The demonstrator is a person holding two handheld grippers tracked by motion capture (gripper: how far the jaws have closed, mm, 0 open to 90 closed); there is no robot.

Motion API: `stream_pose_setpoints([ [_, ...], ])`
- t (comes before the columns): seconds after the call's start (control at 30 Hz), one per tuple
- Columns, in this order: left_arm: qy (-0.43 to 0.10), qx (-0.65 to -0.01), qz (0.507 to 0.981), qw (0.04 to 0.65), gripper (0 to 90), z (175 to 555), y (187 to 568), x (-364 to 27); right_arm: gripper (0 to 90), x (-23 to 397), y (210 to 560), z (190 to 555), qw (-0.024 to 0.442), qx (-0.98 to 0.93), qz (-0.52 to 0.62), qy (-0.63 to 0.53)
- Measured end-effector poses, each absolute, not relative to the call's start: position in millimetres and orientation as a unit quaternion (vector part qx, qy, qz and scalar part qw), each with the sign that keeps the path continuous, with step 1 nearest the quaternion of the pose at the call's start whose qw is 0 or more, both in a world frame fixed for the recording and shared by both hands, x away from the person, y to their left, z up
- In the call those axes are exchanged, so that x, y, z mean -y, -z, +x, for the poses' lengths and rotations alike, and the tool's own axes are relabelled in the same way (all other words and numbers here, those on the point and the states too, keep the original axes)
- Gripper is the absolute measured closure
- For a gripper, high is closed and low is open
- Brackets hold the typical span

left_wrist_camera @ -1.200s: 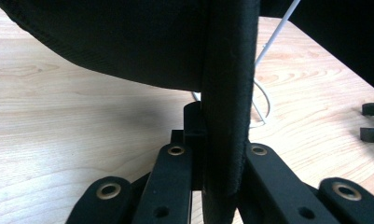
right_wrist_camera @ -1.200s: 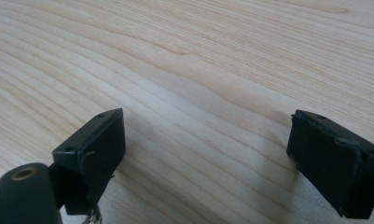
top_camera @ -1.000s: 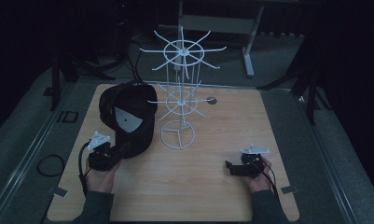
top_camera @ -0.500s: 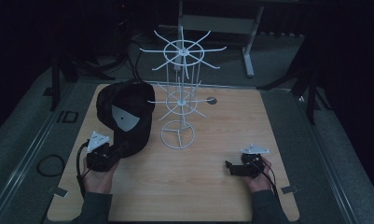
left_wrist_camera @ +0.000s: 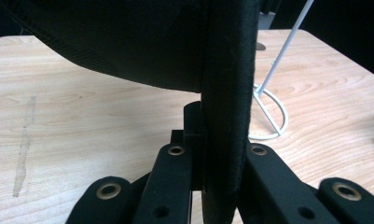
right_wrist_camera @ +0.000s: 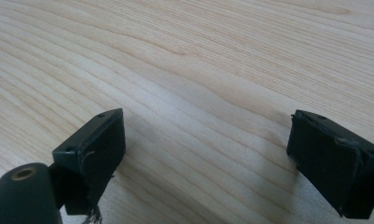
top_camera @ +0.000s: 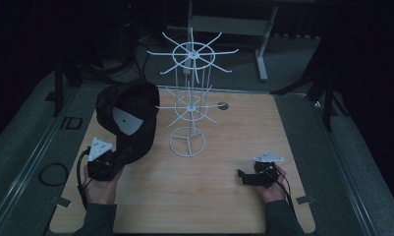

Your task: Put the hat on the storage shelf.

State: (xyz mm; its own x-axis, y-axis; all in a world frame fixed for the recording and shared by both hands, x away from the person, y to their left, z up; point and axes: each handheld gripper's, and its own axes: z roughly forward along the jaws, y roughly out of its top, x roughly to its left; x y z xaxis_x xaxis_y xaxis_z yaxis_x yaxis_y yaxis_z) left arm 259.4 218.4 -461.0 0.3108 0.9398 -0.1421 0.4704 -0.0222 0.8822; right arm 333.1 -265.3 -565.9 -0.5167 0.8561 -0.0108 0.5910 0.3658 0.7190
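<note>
A black cap (top_camera: 133, 115) hangs tilted over the left part of the wooden table (top_camera: 209, 201), its white inner label facing up. My left gripper (top_camera: 122, 157) is shut on the cap's brim. In the left gripper view the brim (left_wrist_camera: 226, 93) stands edge-on, clamped between the two black jaws, with the crown (left_wrist_camera: 138, 42) above. A white wire display rack (top_camera: 188, 105) with two tiers of spokes stands mid-table, just right of the cap; its ring base (left_wrist_camera: 273, 121) lies beyond the brim. Near the right front, my right gripper (top_camera: 241, 176) rests low over bare wood, open and holding nothing (right_wrist_camera: 205, 149).
A dark round hole (top_camera: 223, 105) sits in the tabletop behind the rack. A loop of cable (top_camera: 52, 173) lies on the floor to the left of the table. A metal frame with legs (top_camera: 261, 49) stands behind the far edge.
</note>
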Motion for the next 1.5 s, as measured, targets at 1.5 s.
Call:
stream_pose_setpoints([
  [1.5,-0.31,-0.511,0.649,0.47,86.8,261.0,420.0,-222.5,11.3,265.3,565.9,333.1,0.197,-0.803,0.45,-0.338],
])
